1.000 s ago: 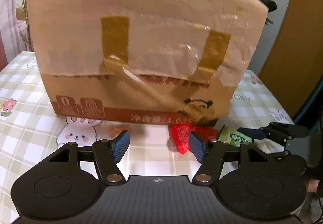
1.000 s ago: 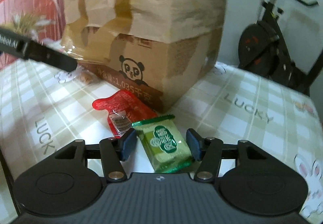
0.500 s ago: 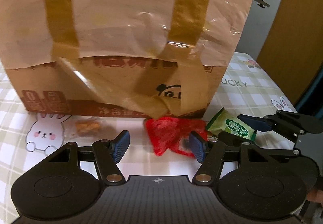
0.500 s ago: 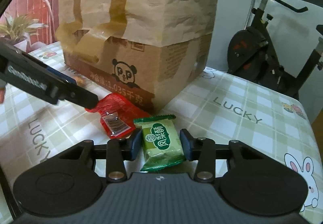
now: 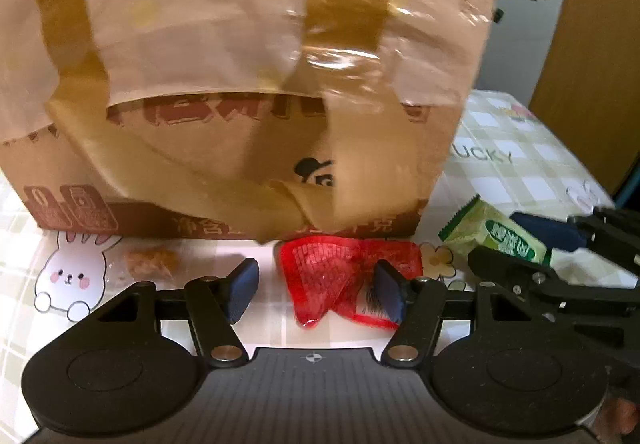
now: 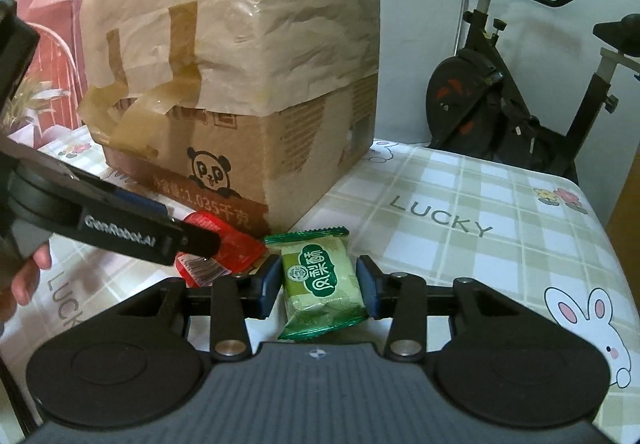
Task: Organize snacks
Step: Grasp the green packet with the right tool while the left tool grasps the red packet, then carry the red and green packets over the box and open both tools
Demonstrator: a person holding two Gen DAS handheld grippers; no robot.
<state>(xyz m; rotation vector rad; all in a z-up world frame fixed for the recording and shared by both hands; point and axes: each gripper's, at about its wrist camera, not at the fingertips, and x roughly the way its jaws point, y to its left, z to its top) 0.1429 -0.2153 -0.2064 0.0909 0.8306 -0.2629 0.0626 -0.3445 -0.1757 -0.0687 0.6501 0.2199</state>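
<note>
A red snack packet (image 5: 324, 276) lies on the checked tablecloth (image 5: 520, 164) in front of a taped cardboard box (image 5: 200, 164). My left gripper (image 5: 316, 288) straddles it with jaws closing: the right pad is at the packet's edge and the left pad stands apart from it. A green snack packet (image 6: 320, 280) sits between the pads of my right gripper (image 6: 318, 286), which press on its two sides. In the left wrist view the green packet (image 5: 492, 236) shows tilted in the right gripper (image 5: 508, 244). The right wrist view shows the left gripper (image 6: 200, 240) over the red packet (image 6: 236, 244).
A small brown snack in a clear wrapper (image 5: 150, 262) lies left of the red packet by the box. The box (image 6: 240, 84) fills the far side. An exercise bike (image 6: 500, 104) stands beyond the table's edge. A hand (image 6: 28, 276) holds the left gripper.
The left gripper moved right and down until the red packet came between its jaws. The right gripper's jaws closed onto the green packet.
</note>
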